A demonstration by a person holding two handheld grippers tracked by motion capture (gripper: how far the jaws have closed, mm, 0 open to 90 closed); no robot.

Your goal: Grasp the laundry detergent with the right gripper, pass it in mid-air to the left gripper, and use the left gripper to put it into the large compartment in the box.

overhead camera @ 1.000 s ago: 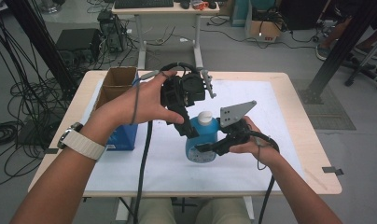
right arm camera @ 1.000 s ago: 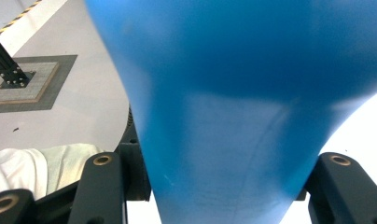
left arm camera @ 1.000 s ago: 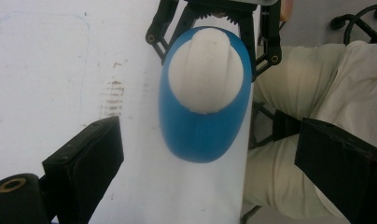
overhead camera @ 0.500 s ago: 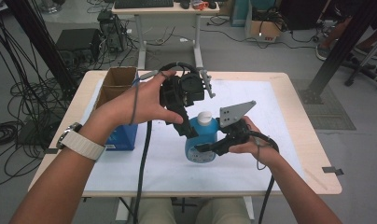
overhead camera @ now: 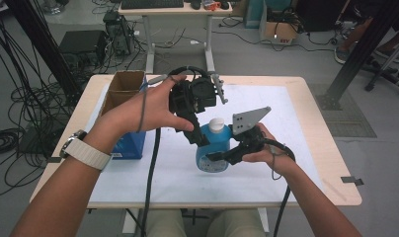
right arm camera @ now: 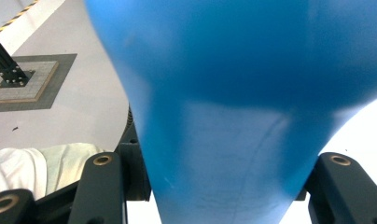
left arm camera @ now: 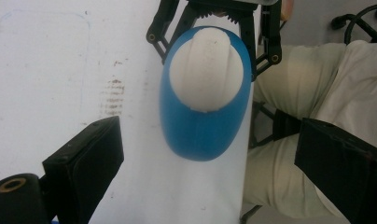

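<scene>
A blue bottle (overhead camera: 213,148) with a white cap (overhead camera: 216,124) stands on the white mat (overhead camera: 286,123). My right gripper (overhead camera: 220,156) is shut on the bottle's lower body from the right; in the right gripper view the blue bottle (right arm camera: 233,107) sits between its two jaws (right arm camera: 224,191). My left gripper (overhead camera: 201,137) hangs just above and left of the cap, pointing down, its jaws open. In the left gripper view the white cap (left arm camera: 205,70) and blue shoulder (left arm camera: 200,135) lie ahead of the wide-open left gripper (left arm camera: 210,172), apart from it, with the right gripper (left arm camera: 214,14) clamping the bottle beyond.
A blue box (overhead camera: 131,145) stands at the mat's left edge, with an open cardboard box (overhead camera: 123,84) behind it. The wooden table (overhead camera: 331,163) ends close to the right of the mat. A desk (overhead camera: 178,10) and cables (overhead camera: 19,133) are on the floor beyond.
</scene>
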